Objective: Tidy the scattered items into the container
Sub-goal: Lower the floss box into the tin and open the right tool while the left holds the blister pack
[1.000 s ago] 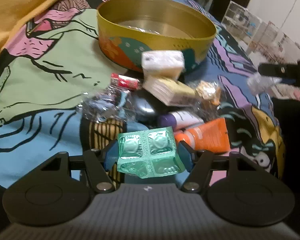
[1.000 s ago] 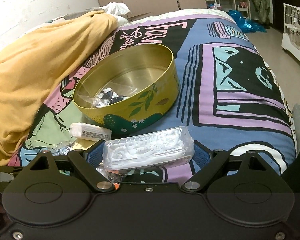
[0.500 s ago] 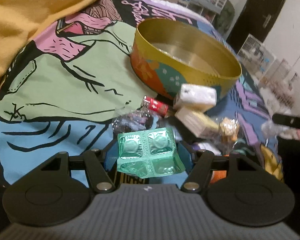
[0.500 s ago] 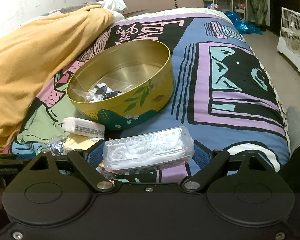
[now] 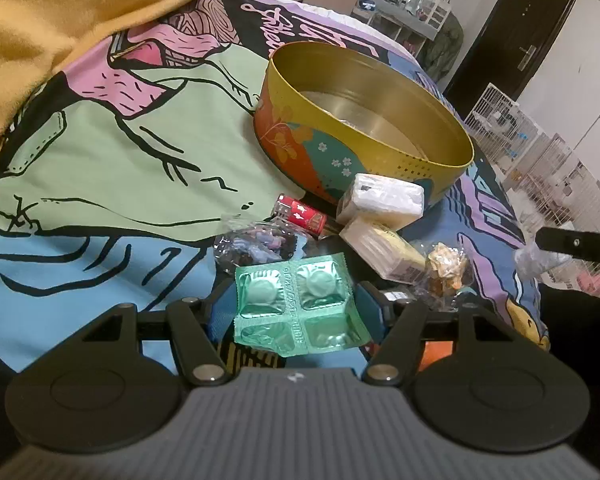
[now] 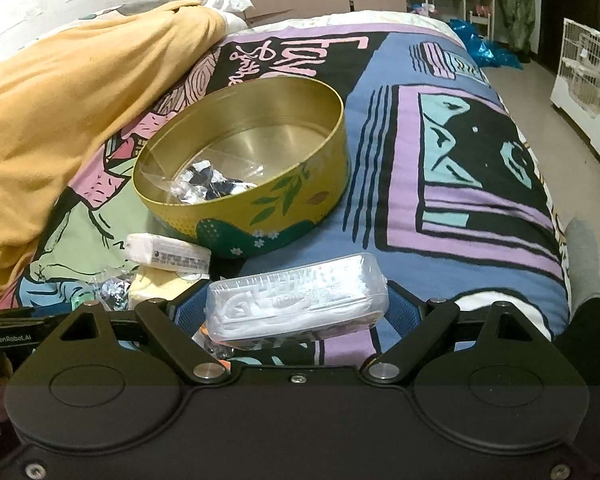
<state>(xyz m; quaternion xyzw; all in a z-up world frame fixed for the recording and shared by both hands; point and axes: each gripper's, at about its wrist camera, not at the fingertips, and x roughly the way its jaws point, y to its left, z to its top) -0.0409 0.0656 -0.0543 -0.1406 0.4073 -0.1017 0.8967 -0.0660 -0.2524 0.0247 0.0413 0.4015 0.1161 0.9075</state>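
My left gripper [image 5: 298, 312] is shut on a green blister pack [image 5: 296, 306] of tablets, held above the bed. My right gripper [image 6: 298, 308] is shut on a clear plastic box [image 6: 296, 304] with white contents. The round gold tin [image 5: 364, 120] [image 6: 244, 172] sits on the bedspread beyond both grippers, with a clear bag of dark and silver pieces [image 6: 208, 180] inside. Between the tin and my left gripper lies a heap: a white packet [image 5: 380, 200], a yellow-and-white box [image 5: 384, 248], a red tube [image 5: 300, 212], a clear bag [image 5: 256, 244] and a wrapped brown snack [image 5: 444, 268].
A yellow blanket [image 6: 60, 120] is bunched along the left side of the bed. The patterned bedspread [image 6: 460, 160] ends at the right, where floor and white wire cages [image 6: 588, 80] show. The other gripper's black body [image 5: 576, 242] juts in from the right in the left wrist view.
The left gripper has shifted left and rolled with the blister pack, so the tin now lies up to the right and the heap sits lower right. The right gripper has barely moved.
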